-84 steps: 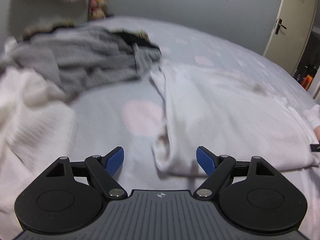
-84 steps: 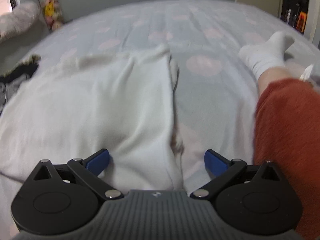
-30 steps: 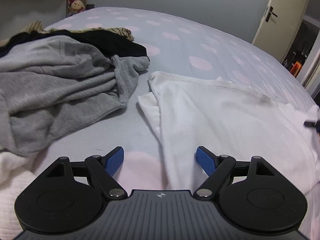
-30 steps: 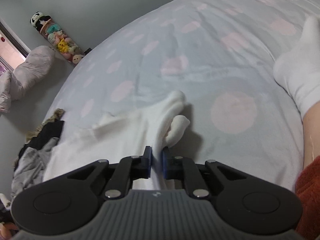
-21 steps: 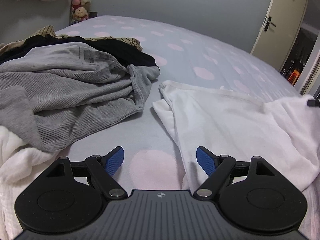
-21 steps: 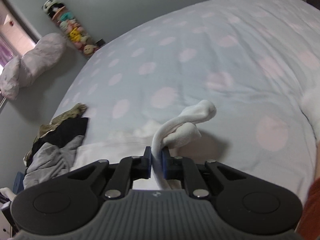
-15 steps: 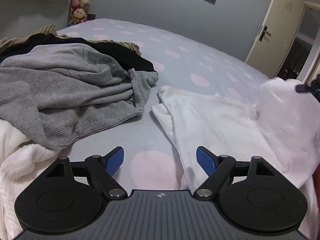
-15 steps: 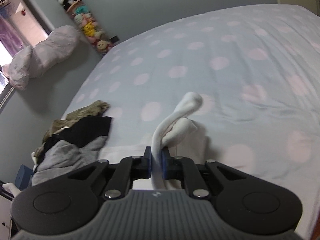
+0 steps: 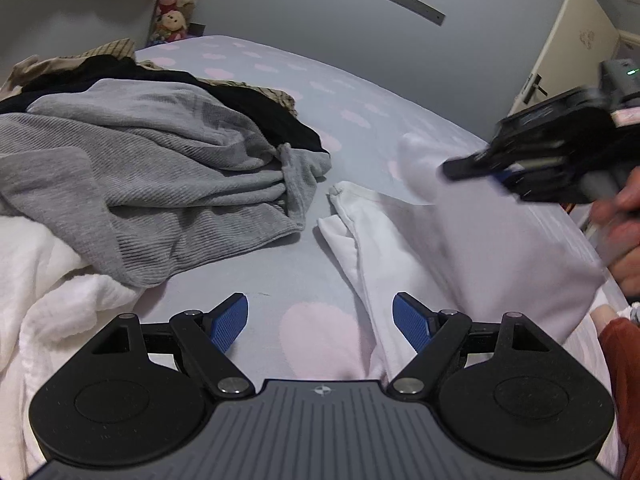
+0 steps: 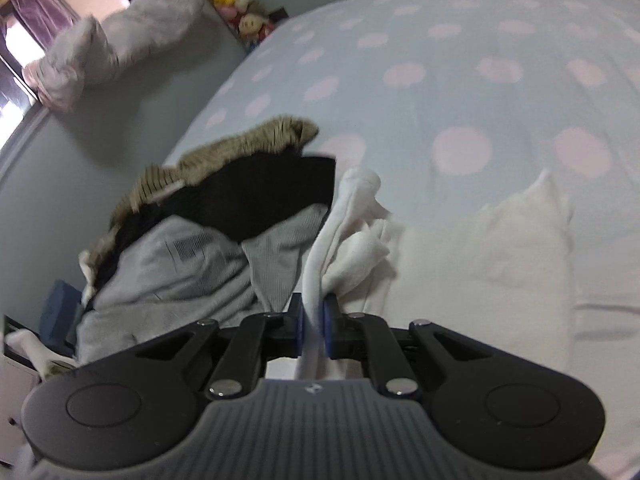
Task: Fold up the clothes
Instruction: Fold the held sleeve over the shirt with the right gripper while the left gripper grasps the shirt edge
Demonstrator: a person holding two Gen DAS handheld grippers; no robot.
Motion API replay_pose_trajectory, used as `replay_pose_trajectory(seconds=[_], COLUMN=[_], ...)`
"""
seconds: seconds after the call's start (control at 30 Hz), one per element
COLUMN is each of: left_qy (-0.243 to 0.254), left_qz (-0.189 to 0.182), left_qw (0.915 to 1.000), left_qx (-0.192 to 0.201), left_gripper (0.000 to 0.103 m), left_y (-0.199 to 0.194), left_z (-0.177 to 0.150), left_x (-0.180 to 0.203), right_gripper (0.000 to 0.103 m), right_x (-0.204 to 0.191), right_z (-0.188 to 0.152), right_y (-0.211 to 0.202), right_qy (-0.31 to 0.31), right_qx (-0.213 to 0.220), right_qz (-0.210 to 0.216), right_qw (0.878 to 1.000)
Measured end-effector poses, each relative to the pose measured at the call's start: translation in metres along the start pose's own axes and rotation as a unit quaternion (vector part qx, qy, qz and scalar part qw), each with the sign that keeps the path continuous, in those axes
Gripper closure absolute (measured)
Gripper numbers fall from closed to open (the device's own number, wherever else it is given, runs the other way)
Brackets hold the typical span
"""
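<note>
A white garment (image 9: 400,240) lies on the spotted bed sheet (image 9: 288,272). My right gripper (image 10: 313,328) is shut on the white garment's edge (image 10: 344,216) and holds it lifted, carried over the rest of the garment toward the clothes pile. In the left wrist view the right gripper (image 9: 500,172) shows at the upper right, with the lifted cloth (image 9: 500,240) hanging below it. My left gripper (image 9: 320,320) is open and empty, low over the sheet at the garment's near left edge.
A pile with a grey ribbed garment (image 9: 152,176), a black one (image 9: 256,108) and a striped one (image 9: 112,48) lies left. White fluffy cloth (image 9: 52,292) is near left. Plush toys (image 9: 172,12) stand by the wall. A door (image 9: 572,44) is far right.
My right gripper closed on the white garment's edge, lifted it and carried it left over the garment. My left gripper stayed open and drew back a little.
</note>
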State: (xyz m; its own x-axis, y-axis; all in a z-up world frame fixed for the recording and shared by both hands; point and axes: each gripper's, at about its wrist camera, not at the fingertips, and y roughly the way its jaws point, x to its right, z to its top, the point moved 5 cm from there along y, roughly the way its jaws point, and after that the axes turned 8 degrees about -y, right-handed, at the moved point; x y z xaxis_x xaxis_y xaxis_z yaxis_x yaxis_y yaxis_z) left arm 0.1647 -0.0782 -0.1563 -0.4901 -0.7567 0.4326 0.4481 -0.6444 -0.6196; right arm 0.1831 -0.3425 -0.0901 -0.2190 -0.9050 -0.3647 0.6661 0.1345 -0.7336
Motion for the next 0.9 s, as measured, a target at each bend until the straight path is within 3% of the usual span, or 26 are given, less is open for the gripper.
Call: replay_pose_trajectory(seconds=[0.33, 0.4, 0.47, 0.73, 0.9], left_qy=[0.0, 0.001, 0.0, -0.02, -0.031], left_qz=[0.007, 0.008, 0.01, 0.008, 0.001], left_qw=[1.0, 1.0, 0.9999, 0.9998, 0.9995], left_qx=[-0.002, -0.003, -0.003, -0.005, 0.002], left_gripper=[0.024, 0.024, 0.024, 0.025, 0.025], left_y=[0.001, 0.0, -0.002, -0.017, -0.034], left_z=[-0.001, -0.002, -0.004, -0.007, -0.004], left_x=[-0.001, -0.001, -0.002, 0.0, 0.009], right_gripper=[0.091, 0.085, 0.072, 0.071, 0.069], right_x=[-0.01, -0.013, -0.015, -0.016, 0.002], right_z=[-0.025, -0.026, -0.025, -0.028, -0.058], right_y=[0.062, 0.064, 0.06, 0.002, -0.039], right_qy=[-0.016, -0.026, -0.029, -0.058, -0.086], right_qx=[-0.055, -0.055, -0.051, -0.016, 0.009], right_qz=[-0.009, -0.008, 0.007, 0.047, 0.041], right_qw=[0.998, 0.998, 0.998, 0.997, 0.995])
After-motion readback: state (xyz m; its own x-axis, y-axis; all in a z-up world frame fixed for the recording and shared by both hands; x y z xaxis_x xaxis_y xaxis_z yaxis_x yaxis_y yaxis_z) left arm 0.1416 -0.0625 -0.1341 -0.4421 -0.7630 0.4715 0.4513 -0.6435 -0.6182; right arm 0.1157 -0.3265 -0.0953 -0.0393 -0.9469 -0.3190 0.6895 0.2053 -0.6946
